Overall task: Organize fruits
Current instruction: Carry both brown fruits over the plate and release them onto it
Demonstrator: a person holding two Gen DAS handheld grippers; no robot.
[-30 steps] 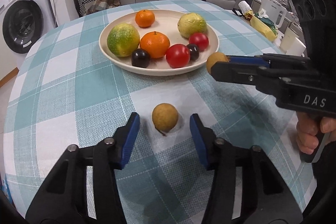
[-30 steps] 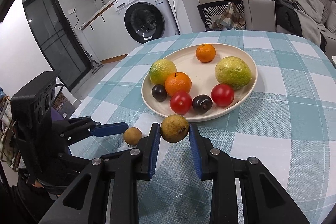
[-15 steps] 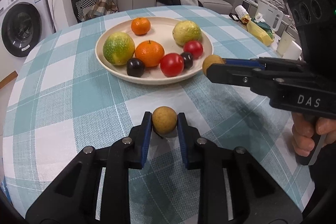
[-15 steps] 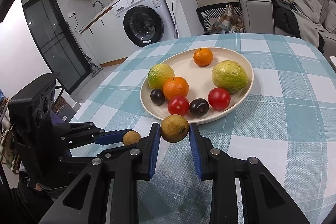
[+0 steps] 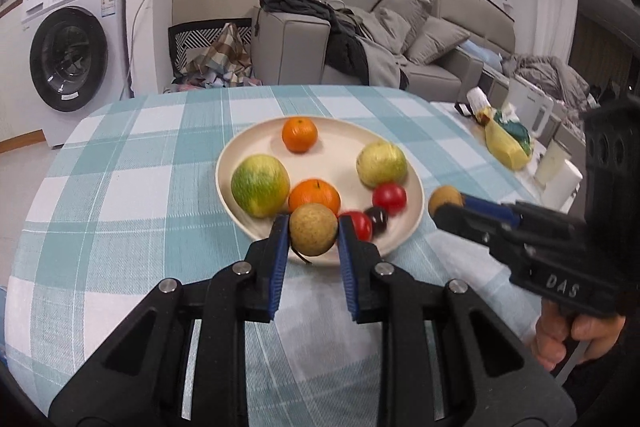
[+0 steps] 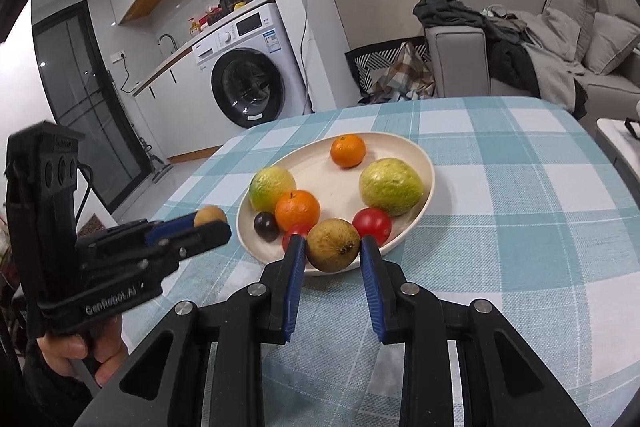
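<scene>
At lower centre of the left wrist view, the left gripper clamps a small brown fruit before the cream plate of fruit. Lower centre in the right wrist view, the right gripper pinches a larger brownish fruit over the plate's near rim.
</scene>
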